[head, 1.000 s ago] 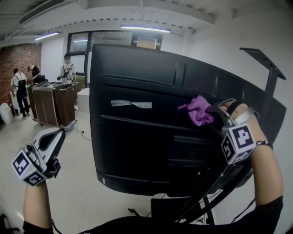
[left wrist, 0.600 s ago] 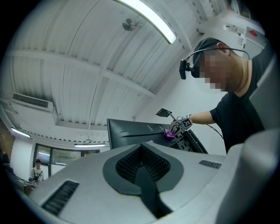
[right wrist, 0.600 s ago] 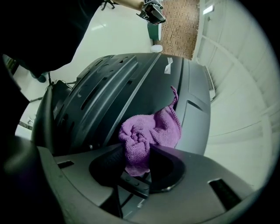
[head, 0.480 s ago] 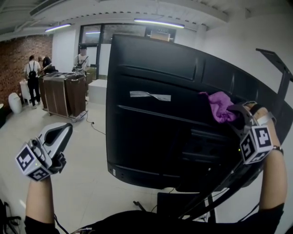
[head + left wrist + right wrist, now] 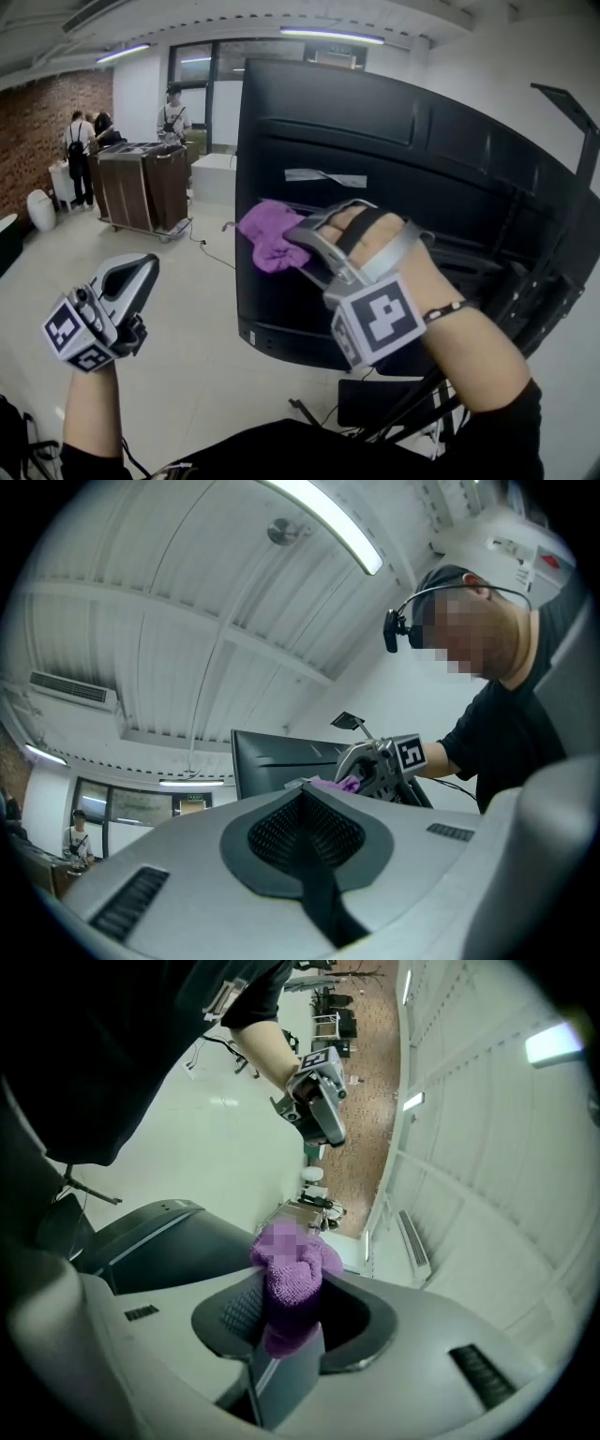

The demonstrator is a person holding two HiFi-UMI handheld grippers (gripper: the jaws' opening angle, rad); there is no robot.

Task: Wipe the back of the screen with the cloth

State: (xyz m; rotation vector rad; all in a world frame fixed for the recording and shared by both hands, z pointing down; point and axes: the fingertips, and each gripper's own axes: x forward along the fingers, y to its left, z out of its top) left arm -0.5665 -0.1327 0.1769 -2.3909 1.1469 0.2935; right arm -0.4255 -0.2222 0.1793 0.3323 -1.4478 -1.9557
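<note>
The black back of the large screen [image 5: 422,178] fills the middle and right of the head view. My right gripper [image 5: 292,242] is shut on a purple cloth [image 5: 265,232] that hangs at the screen's left edge, about mid-height. In the right gripper view the cloth [image 5: 291,1274] bulges out from between the jaws of the right gripper [image 5: 284,1330], with the screen [image 5: 159,1241] to the left. My left gripper [image 5: 141,270] stays low at the left, away from the screen. Its jaws are shut with nothing between them, as the left gripper [image 5: 303,797] view shows.
A strip of pale tape [image 5: 323,176] is stuck high on the screen's back. The screen's stand [image 5: 384,403] spreads over the floor below. A wooden cart [image 5: 141,187] and several people [image 5: 80,141] are at the back left. A black bracket arm [image 5: 581,122] rises at the right.
My right gripper has swept the purple cloth leftward and down across the screen's back, from its upper right to its left edge. The left gripper has barely moved.
</note>
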